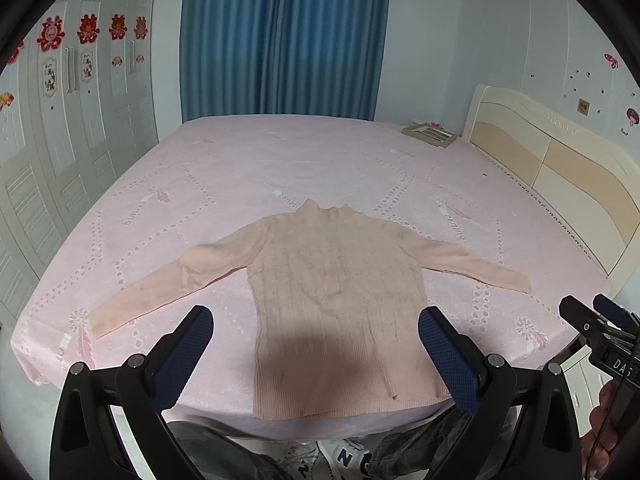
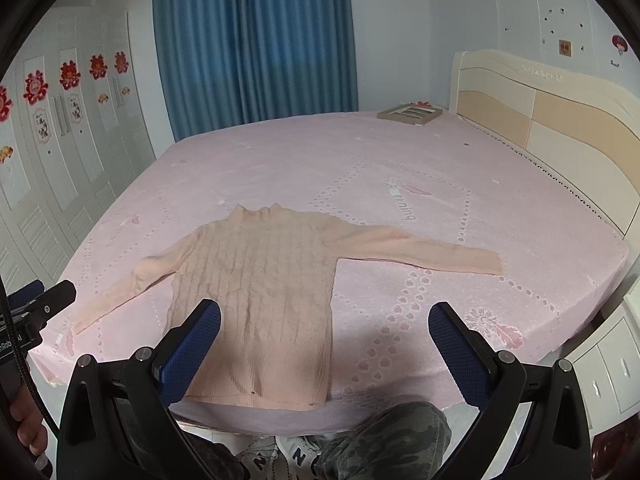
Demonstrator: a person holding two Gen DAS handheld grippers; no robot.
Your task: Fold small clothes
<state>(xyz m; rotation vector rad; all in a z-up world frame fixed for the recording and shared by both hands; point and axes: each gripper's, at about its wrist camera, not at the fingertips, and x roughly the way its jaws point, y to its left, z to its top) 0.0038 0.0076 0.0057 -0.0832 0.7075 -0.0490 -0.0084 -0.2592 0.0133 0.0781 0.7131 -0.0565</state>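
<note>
A small peach cable-knit sweater lies flat on the pink bed, collar away from me, both sleeves spread out, hem at the near edge. It also shows in the right wrist view. My left gripper is open and empty, hovering above the sweater's lower body. My right gripper is open and empty, above the sweater's right side and the bedsheet. The right gripper shows at the right edge of the left wrist view; the left one shows at the left edge of the right wrist view.
A picture frame lies at the bed's far right corner by the cream headboard. White wardrobes stand to the left, blue curtains behind. A white bedside cabinet is at right. My legs and sneakers are at the near bed edge.
</note>
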